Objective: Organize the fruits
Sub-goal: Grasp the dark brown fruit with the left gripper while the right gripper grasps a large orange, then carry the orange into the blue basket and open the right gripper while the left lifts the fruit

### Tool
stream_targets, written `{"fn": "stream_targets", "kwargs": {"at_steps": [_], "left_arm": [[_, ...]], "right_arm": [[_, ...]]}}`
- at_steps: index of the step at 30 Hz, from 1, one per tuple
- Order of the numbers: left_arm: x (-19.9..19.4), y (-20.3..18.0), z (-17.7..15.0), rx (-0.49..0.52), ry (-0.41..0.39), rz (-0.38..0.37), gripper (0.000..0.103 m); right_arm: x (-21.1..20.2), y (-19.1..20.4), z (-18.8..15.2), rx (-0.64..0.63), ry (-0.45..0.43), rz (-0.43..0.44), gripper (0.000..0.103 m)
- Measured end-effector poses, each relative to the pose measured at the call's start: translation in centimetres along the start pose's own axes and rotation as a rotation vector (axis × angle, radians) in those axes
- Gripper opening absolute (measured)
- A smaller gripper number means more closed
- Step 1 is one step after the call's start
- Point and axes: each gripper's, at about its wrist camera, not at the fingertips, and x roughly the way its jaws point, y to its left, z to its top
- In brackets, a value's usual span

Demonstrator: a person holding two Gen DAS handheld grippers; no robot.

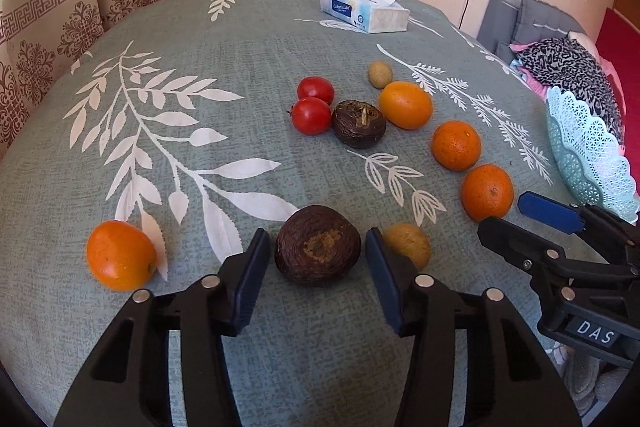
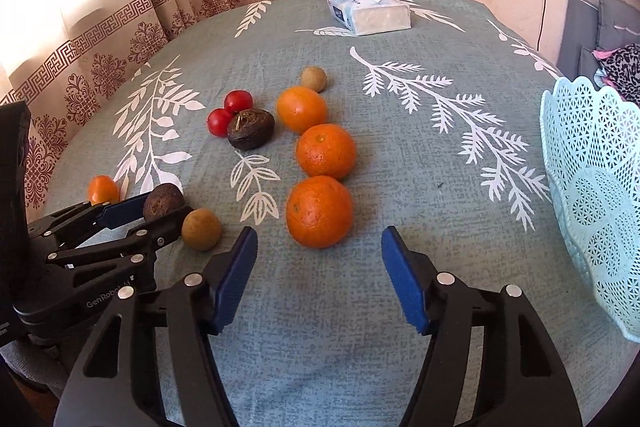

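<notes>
- A surface (image 1: 248,75) covered by a grey-green cloth with white leaf prints carries scattered fruit.
- The left tool (image 1: 318,255) straddles a dark brown round fruit (image 1: 318,245). Its blue pads sit just beside the fruit on either side; a sliver of gap seems to remain, so it reads as open, not gripping.
- Just right of that fruit lies a small tan fruit (image 1: 412,241); well to its left, an orange fruit (image 1: 120,255).
- The right tool (image 2: 320,267) stands open and empty, its pads apart, with a mandarin (image 2: 319,212) just beyond them.
- Two more mandarins (image 2: 326,151) run in a row behind it.
- Farther back: two red tomatoes (image 1: 314,107) touching a second dark brown fruit (image 1: 359,123), and another small tan fruit (image 1: 380,74).
- A pale blue lattice basket (image 2: 592,187) stands at the right edge.
- A tissue pack (image 1: 364,9) rests at the far side.
</notes>
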Motion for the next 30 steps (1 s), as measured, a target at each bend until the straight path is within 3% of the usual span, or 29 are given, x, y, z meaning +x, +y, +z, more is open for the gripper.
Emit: {"fn": "stream_targets", "kwargs": {"at_steps": [1,8,13,22,30], "left_arm": [[0.0,0.0,0.0,-0.002,-0.003,-0.003,0.042],[-0.9,1.1,-0.3,-0.058,-0.034,-0.012,0.042],[-1.8,1.5,-0.5,-0.073,-0.062,0.015,0.042],[-3.7,0.3,0.2,-0.051,-0.102,0.045,0.042],[-4.8,-2.9,1.4,0.009,-0.13,0.046,0.042]], "right_arm": [[0.2,0.0,0.1,0.001,0.004,0.0,0.061],[1.6,-0.1,1.0,0.02,0.033,0.027,0.05],[1.5,-0.1,0.9,0.01,0.029,0.019,0.037],[-1.8,-0.8,1.6,0.019,-0.055,0.004,0.037],[-5.6,-4.0,1.9,0.041,-0.155,-0.103,0.037]]}}
